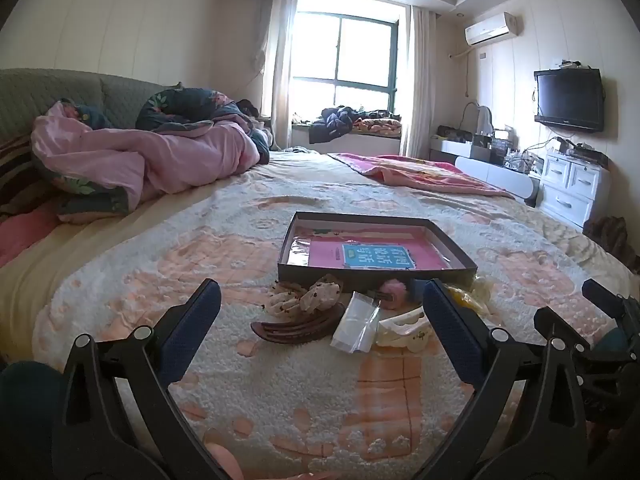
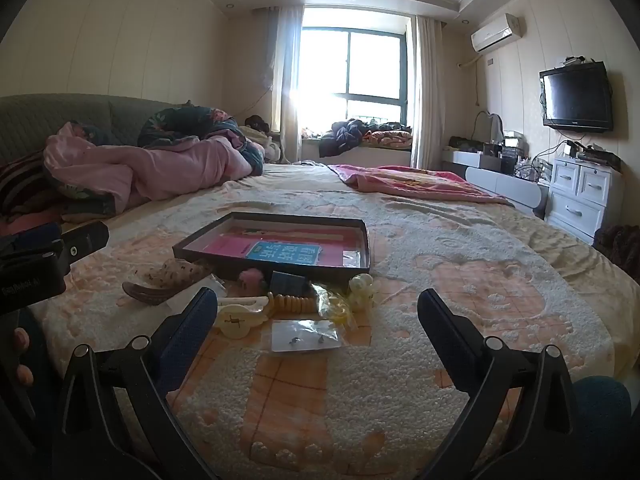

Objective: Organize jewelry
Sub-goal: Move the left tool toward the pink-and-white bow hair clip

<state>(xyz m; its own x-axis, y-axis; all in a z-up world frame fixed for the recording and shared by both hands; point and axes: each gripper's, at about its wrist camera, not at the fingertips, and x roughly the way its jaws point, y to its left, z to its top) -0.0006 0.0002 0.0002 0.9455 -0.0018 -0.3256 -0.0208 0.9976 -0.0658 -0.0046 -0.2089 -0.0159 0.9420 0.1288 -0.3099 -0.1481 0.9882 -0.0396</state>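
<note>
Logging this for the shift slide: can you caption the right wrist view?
Open right gripper hovers over bed blanket, facing hair clips, bagged earrings and shallow dark box.

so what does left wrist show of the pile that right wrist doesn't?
Only left wrist: the full curve of the brown hair comb, and the right gripper's fingers at the frame edge.

Only right wrist: the small clear bag with earrings, the yellow bead bracelet, and the left gripper's body at the left edge.

Both: the shallow dark box, the white hair claw, each view's own gripper open and empty.
</note>
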